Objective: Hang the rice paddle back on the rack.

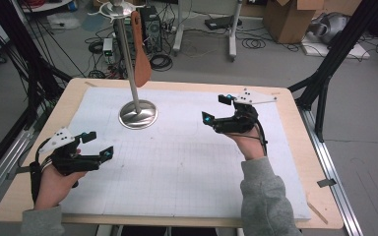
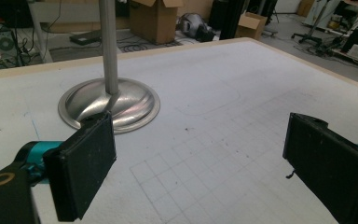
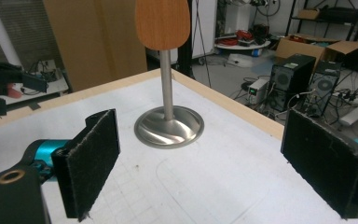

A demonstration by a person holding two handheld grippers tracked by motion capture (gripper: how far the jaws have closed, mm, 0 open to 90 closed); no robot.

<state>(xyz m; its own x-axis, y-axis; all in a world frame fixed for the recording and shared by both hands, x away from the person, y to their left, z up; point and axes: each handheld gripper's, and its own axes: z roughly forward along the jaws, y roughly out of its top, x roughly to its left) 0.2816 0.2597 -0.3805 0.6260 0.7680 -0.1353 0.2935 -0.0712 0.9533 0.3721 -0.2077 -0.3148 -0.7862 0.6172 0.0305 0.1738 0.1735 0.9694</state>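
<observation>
Hovering over worktop (image 1: 187, 162), both wide: left hand-held gripper (image 1: 100, 143), right hand-held gripper (image 1: 215, 108) facing stand (image 1: 138, 114) with spatula (image 1: 141, 54)

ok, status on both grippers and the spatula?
Left gripper open, empty. Right gripper open, empty. Wooden spatula hanging on steel stand, untouched. Nothing between.

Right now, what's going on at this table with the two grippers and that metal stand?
A person holds a hand-held gripper in each hand over the white gridded mat. The left hand-held gripper and the right hand-held gripper both have their jaws apart and hold nothing. Between them, toward the far side, stands a polished metal stand with a round base, and a brown wooden spatula hangs from its top. Neither gripper touches either.
</observation>
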